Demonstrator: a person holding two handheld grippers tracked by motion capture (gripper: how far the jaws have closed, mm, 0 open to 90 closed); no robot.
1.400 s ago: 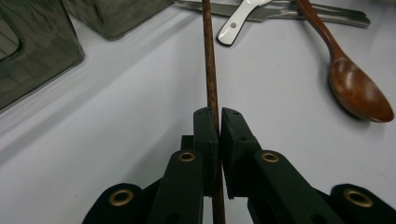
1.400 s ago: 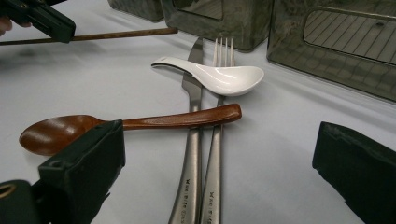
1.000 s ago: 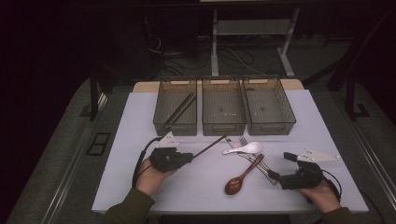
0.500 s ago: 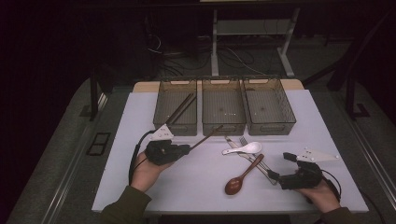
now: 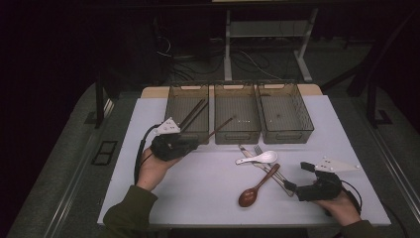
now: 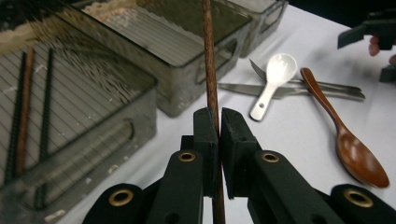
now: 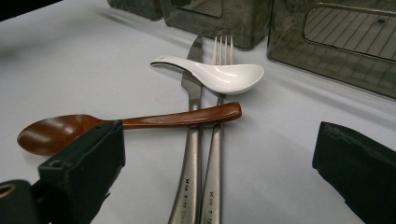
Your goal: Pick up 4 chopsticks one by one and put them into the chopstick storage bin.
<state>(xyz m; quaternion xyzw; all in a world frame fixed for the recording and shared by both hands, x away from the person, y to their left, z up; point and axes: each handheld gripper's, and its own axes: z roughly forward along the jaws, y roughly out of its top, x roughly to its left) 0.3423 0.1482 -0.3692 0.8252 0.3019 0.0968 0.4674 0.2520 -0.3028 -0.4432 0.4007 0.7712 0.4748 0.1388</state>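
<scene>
- Left gripper [image 6: 215, 122] clamps a brown chopstick [image 6: 209, 56] — lifted above the table [image 5: 148, 124], by the left bin's [image 5: 174, 101] front edge.
- Right gripper [image 7: 219, 154] rests near the table's front right corner, jaws wide, holding nothing.

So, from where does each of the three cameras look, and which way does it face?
High view: above the person's side, facing forward and down on the table; both forearms show.
Left gripper view: on the left gripper, shut on a chopstick, facing the bins.
Right gripper view: on the open right gripper, facing the cutlery.
Both gripper views share the white spoon.
</scene>
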